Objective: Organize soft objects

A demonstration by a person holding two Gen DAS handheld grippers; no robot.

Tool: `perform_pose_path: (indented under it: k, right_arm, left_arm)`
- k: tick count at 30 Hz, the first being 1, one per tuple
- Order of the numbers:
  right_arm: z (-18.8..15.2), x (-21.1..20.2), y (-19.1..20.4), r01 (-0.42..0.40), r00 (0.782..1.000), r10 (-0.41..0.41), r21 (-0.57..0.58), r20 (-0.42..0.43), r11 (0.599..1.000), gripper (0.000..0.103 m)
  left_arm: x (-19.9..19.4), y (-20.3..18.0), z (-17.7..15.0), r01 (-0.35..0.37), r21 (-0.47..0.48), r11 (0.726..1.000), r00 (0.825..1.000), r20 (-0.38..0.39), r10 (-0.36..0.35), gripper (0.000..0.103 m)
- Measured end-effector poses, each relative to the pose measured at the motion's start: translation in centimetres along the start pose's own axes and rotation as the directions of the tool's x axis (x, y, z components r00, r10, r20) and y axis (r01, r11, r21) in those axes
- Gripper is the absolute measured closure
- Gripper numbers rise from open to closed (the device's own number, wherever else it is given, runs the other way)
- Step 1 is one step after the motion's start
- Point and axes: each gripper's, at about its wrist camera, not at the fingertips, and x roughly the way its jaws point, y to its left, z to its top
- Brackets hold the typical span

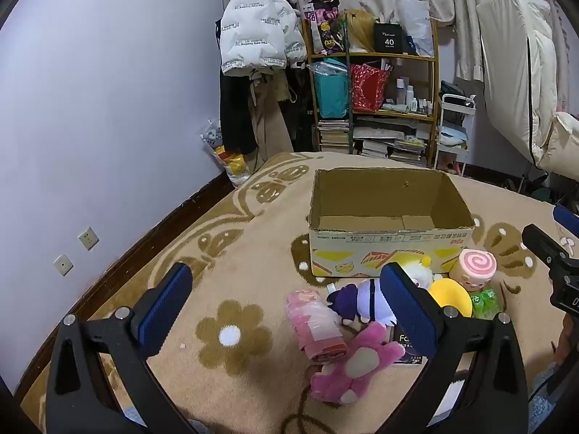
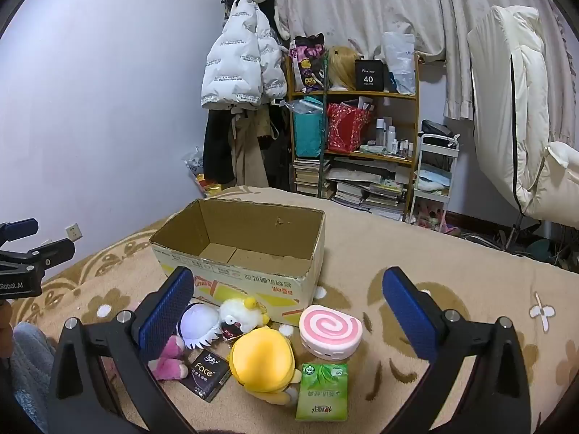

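Observation:
An open, empty cardboard box [image 1: 391,249] [image 2: 231,275] stands on the flower-patterned blanket. In front of it lie soft toys: a pink bear plush [image 1: 356,365] [image 2: 168,358], a pink wrapped roll [image 1: 316,322], a purple-and-white doll [image 1: 362,302] [image 2: 199,325], a white fluffy plush [image 2: 239,314], a yellow plush [image 2: 262,361] [image 1: 452,296] and a pink swirl-roll cushion [image 2: 331,331] [image 1: 474,267]. My left gripper [image 1: 286,307] hovers open above the pink roll. Over the yellow plush, my right gripper [image 2: 289,311] hangs open. Neither holds anything.
A green tissue pack [image 2: 324,390] and a black "Face" packet [image 2: 208,374] lie among the toys. Behind the bed stand a cluttered shelf [image 1: 376,101], a coat rack with a white jacket [image 2: 239,68] and a white cart [image 2: 434,177]. A wall runs along the left.

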Motion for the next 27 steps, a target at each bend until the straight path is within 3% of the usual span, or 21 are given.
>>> perform_pose_path:
  k: [27]
  right_arm:
    - [-0.07, 0.16, 0.0, 0.0, 1.0, 0.0, -0.001, -0.011, 1.0, 0.0]
  left_arm:
    - [-0.51, 0.04, 0.19, -0.004, 0.006, 1.0, 1.0, 0.0, 0.004, 0.001]
